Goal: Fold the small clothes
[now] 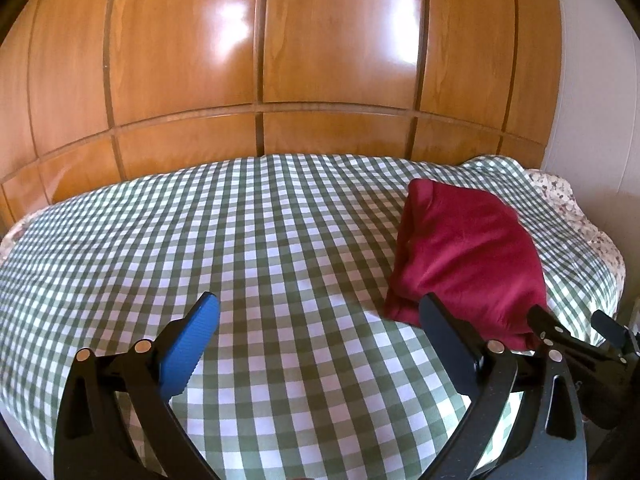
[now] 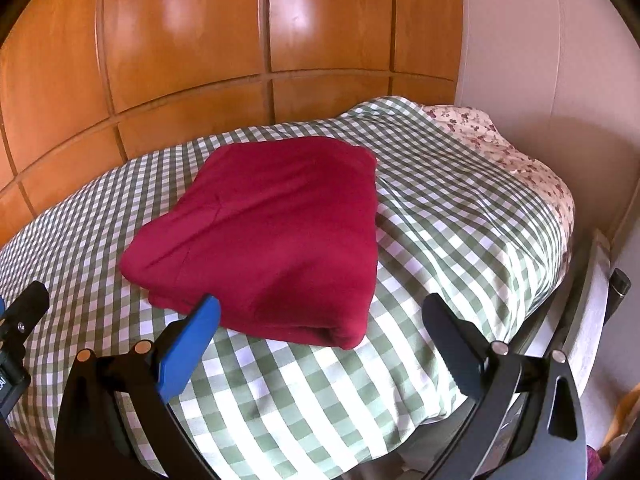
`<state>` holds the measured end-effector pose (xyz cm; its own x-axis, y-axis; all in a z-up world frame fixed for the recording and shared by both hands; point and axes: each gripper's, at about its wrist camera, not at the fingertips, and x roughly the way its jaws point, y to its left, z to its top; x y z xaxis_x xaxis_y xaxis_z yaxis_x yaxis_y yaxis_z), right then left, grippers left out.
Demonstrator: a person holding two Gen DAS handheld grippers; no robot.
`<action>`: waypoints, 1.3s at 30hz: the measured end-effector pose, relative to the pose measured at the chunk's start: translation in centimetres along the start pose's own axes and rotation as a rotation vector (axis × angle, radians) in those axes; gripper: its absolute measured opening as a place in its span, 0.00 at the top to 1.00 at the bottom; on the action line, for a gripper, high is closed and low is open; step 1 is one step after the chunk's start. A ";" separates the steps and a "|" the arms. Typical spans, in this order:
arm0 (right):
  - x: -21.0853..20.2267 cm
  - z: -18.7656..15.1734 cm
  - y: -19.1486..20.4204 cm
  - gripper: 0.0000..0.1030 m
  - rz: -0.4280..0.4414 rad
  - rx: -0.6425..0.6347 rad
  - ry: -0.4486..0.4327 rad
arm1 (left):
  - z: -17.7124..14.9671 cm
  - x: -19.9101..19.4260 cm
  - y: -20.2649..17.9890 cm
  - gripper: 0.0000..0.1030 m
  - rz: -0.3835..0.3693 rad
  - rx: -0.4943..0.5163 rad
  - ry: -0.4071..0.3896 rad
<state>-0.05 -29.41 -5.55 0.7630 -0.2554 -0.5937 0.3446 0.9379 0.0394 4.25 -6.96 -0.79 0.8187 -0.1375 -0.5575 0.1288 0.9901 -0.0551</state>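
Note:
A dark red garment (image 2: 272,232) lies folded into a thick rectangle on the green-and-white checked bed cover (image 2: 440,208). In the left wrist view the garment (image 1: 468,248) lies at the right. My left gripper (image 1: 320,312) is open and empty above the cover, to the left of the garment. My right gripper (image 2: 320,312) is open and empty just in front of the garment's near edge; its blue finger pad (image 2: 192,344) is close to the fold. The right gripper's fingers (image 1: 560,332) show at the right edge of the left wrist view.
A glossy wooden wardrobe (image 1: 280,60) stands behind the bed. A floral sheet (image 2: 500,140) shows at the bed's far right corner, next to a pale wall (image 2: 540,60). The bed's right edge (image 2: 560,264) drops off beside my right gripper.

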 end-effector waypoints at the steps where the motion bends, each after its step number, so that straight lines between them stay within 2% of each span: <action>1: 0.0 0.0 -0.1 0.02 0.002 -0.001 -0.001 | 0.0 0.0 0.0 0.04 0.002 0.002 0.000; 17: 0.1 -0.2 0.4 0.02 0.028 -0.009 0.010 | -0.2 -0.1 0.1 0.04 0.008 0.022 -0.001; 39: 0.1 -0.2 0.5 0.02 0.035 -0.002 0.016 | -0.3 -0.2 0.8 0.04 0.000 0.001 0.004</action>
<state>0.10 -28.89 -5.79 0.7660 -0.2183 -0.6046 0.3165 0.9467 0.0592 4.01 -6.09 -1.01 0.8164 -0.1376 -0.5609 0.1293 0.9901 -0.0547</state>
